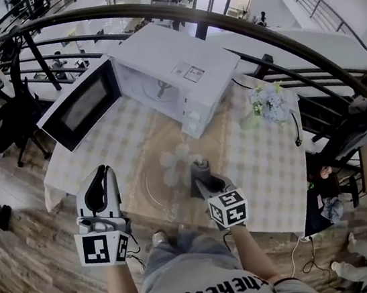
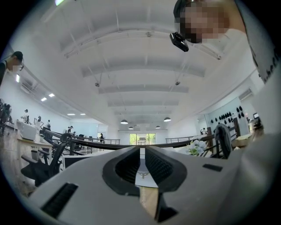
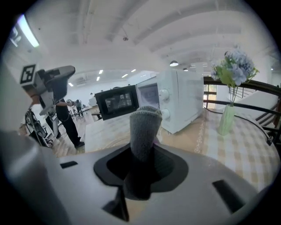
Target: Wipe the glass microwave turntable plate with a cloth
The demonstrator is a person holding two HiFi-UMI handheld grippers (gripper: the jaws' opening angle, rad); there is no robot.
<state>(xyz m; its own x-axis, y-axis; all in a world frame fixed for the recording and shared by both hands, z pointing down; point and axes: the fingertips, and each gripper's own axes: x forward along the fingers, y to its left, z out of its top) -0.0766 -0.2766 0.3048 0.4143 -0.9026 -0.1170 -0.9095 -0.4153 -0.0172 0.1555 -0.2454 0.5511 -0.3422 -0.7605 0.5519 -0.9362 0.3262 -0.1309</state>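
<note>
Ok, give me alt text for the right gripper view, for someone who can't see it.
The right gripper clamps a rolled grey cloth that stands up between its jaws. Beyond it, a white microwave with its door open sits on a checked tablecloth, with a vase of flowers to the right.

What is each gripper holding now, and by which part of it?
The right gripper clamps the grey cloth by one end, and the rounded other end sticks out past the jaws. The left gripper holds nothing.
</note>
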